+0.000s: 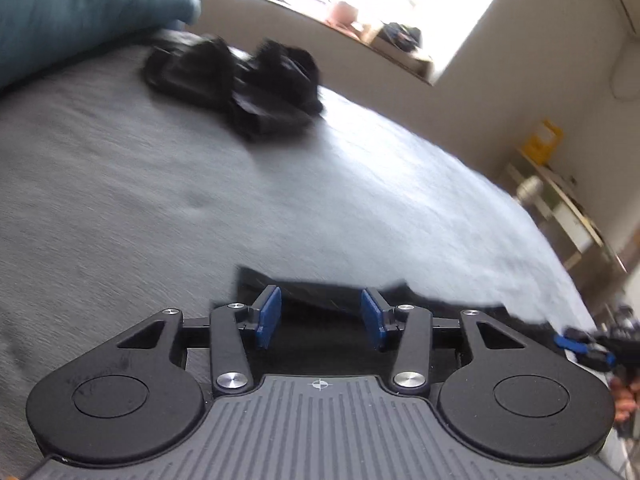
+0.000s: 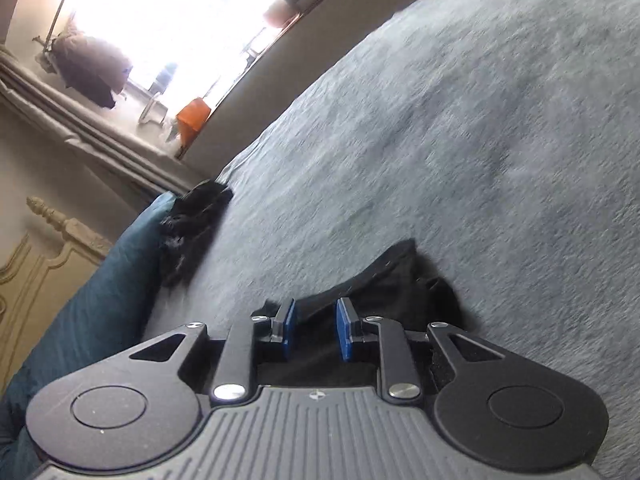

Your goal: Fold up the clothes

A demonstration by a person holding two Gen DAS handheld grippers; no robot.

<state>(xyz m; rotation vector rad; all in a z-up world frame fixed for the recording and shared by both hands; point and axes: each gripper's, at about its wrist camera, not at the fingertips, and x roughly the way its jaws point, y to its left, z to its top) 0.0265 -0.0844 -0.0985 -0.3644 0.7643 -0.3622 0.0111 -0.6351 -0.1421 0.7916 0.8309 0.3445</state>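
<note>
Blue-padded left tool (image 1: 320, 316) tilted downward (parted)

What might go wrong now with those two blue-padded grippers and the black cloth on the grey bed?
The left gripper and right gripper both have jaws apart over the flat black garment, pads not pressing, so the cloth may sag or unfold. Closing low could also pinch the grey bedspread. The crumpled black clothes farther off sit clear.

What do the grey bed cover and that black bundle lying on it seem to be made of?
The bed cover looks like woven fabric with a matte, finely ribbed surface. The black bundle looks like soft cloth, matte and crumpled into folds; blur hides its weave.
</note>
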